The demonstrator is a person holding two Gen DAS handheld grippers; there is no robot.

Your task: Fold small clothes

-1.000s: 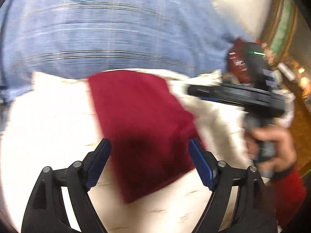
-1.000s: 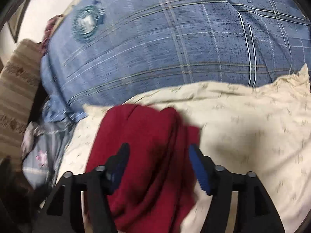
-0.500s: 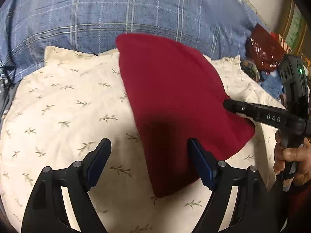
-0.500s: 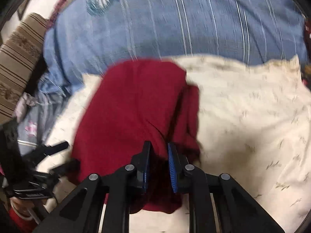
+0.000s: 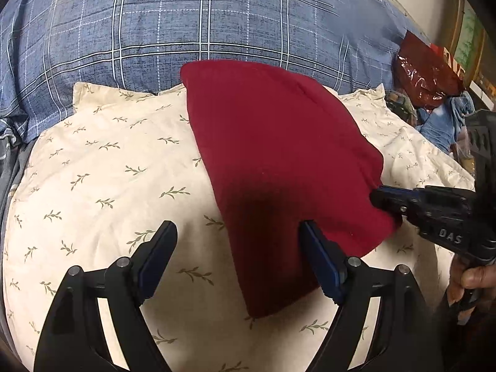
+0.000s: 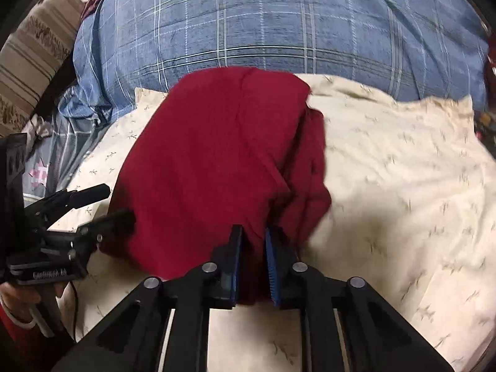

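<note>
A dark red garment (image 5: 279,155) lies folded on a cream leaf-print pillow (image 5: 108,170). My left gripper (image 5: 238,248) hangs open just above its near corner: the right finger is over the cloth, the left finger over bare pillow. In the left wrist view my right gripper (image 5: 384,198) bites the garment's right edge. In the right wrist view the red garment (image 6: 210,161) bunches between the blue pads of the right gripper (image 6: 252,245), whose jaws are closing on a fold of it. The left gripper (image 6: 119,203) shows open at the cloth's left edge.
A blue plaid duvet (image 5: 186,24) rises behind the pillow. A shiny dark red bag (image 5: 424,74) and blue clothes (image 5: 443,121) lie at the right. A striped cushion (image 6: 28,55) and grey printed cloth (image 6: 40,170) sit at the left. A hand (image 5: 474,279) holds the right gripper's handle.
My right gripper's jaws have gone from wide apart to pinched on the red garment's near edge. The left gripper has sunk toward the cloth and stayed open.
</note>
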